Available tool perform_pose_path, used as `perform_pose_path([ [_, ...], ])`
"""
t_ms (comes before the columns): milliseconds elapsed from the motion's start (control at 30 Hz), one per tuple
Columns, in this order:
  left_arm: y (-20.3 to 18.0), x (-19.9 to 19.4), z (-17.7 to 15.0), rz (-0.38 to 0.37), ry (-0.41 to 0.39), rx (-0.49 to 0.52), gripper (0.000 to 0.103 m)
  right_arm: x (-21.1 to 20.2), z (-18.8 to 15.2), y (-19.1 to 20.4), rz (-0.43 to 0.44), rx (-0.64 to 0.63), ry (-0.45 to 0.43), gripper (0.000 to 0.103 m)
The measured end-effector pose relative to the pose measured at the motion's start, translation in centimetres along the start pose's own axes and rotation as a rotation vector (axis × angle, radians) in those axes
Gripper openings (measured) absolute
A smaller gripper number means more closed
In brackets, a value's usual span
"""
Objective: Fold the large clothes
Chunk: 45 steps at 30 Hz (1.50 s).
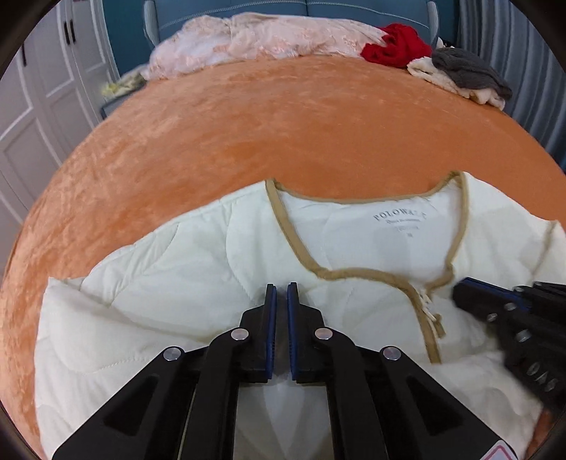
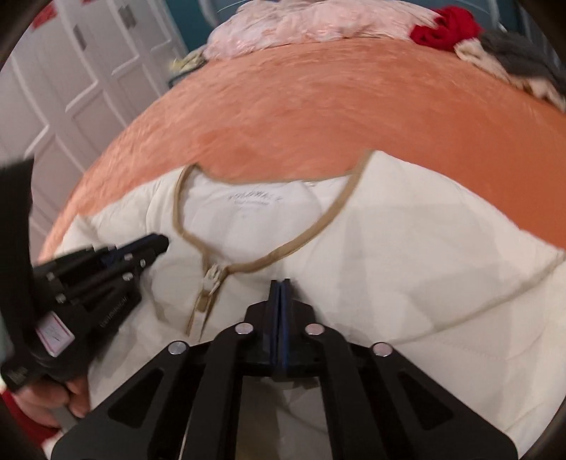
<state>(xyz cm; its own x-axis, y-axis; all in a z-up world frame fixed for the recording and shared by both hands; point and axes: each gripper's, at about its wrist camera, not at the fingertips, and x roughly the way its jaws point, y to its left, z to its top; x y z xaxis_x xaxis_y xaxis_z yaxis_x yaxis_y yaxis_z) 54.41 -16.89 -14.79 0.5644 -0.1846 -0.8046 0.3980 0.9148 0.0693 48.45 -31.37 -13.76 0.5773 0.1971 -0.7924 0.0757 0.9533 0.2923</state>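
Note:
A cream quilted jacket (image 1: 184,269) with tan trim lies spread on the orange bedspread (image 1: 283,127), collar away from me and its printed neck label (image 1: 399,217) showing. My left gripper (image 1: 282,287) hovers over the jacket's left chest, its blue pads nearly together with nothing between them. My right gripper (image 2: 281,282) is over the right chest (image 2: 406,254), pads pressed together and empty. Each gripper also shows in the other view: the right gripper (image 1: 458,292) beside the zip, the left gripper (image 2: 164,242) left of the neckline, held by a hand (image 2: 53,400).
Pink bedding (image 1: 254,39) is heaped at the far end of the bed. A red garment (image 1: 396,44) and a grey and cream pile (image 1: 463,72) lie at the far right. White wardrobe doors (image 1: 39,106) stand to the left, a blue headboard (image 1: 318,10) behind.

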Motion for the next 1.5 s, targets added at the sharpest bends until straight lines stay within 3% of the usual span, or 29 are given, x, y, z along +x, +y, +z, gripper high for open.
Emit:
perform_pose_path([
  [100,0.2,0.5,0.1,0.008,-0.011,-0.016,0.004,0.0,-0.5,-0.6,0.013,0.034,-0.038,0.000],
  [267,0.6,1.3,0.3,0.014,-0.031,-0.045,0.004,0.6,0.2,0.2,-0.052,0.018,-0.083,0.000],
  [633,0.8,1.1,0.1,0.021,-0.068,-0.061,0.006,0.9,0.3,0.5,-0.076,0.019,-0.123,0.000],
  [667,0.8,0.7,-0.1,0.028,-0.070,-0.065,0.009,0.4,0.1,0.5,-0.089,0.025,-0.136,0.000],
  [733,1.1,-0.8,-0.8,0.043,-0.067,-0.085,0.012,-2.9,-1.1,0.4,-0.211,0.061,-0.247,0.001],
  [767,1.3,-1.9,-1.4,0.049,-0.063,-0.098,0.021,-4.6,-1.9,0.2,-0.237,0.093,-0.292,0.006],
  [800,1.5,-2.8,-1.9,0.058,-0.062,-0.112,0.032,-6.6,-2.9,-0.2,-0.229,0.133,-0.326,0.007],
  [833,2.2,-5.1,-3.4,0.057,-0.086,-0.147,0.054,-9.1,-4.8,-0.7,-0.175,0.172,-0.351,0.007],
  [867,2.8,-7.3,-5.0,0.040,-0.126,-0.169,0.070,-10.6,-6.2,-0.8,-0.155,0.176,-0.352,0.007],
  [900,3.5,-9.3,-6.7,0.041,-0.153,-0.186,0.074,-12.6,-8.2,-0.9,-0.152,0.155,-0.343,0.011],
  [933,4.2,-10.9,-8.4,0.044,-0.157,-0.191,0.076,-14.5,-10.4,-1.0,-0.167,0.124,-0.329,0.014],
  [1067,7.1,-15.2,-15.2,0.036,-0.066,-0.171,0.076,-21.6,-18.6,-2.5,-0.193,0.088,-0.266,0.046],
  [1200,10.7,-19.4,-20.9,0.009,0.000,-0.269,0.076,-26.6,-25.7,-4.3,-0.247,0.112,-0.171,0.059],
  [1333,14.5,-23.2,-26.1,-0.056,0.063,-0.430,0.076,-29.7,-30.8,-6.6,-0.234,0.243,-0.134,0.063],
  [1500,17.0,-26.2,-31.7,-0.142,0.132,-0.573,0.076,-31.2,-35.7,-8.7,-0.115,0.463,-0.087,0.064],
])
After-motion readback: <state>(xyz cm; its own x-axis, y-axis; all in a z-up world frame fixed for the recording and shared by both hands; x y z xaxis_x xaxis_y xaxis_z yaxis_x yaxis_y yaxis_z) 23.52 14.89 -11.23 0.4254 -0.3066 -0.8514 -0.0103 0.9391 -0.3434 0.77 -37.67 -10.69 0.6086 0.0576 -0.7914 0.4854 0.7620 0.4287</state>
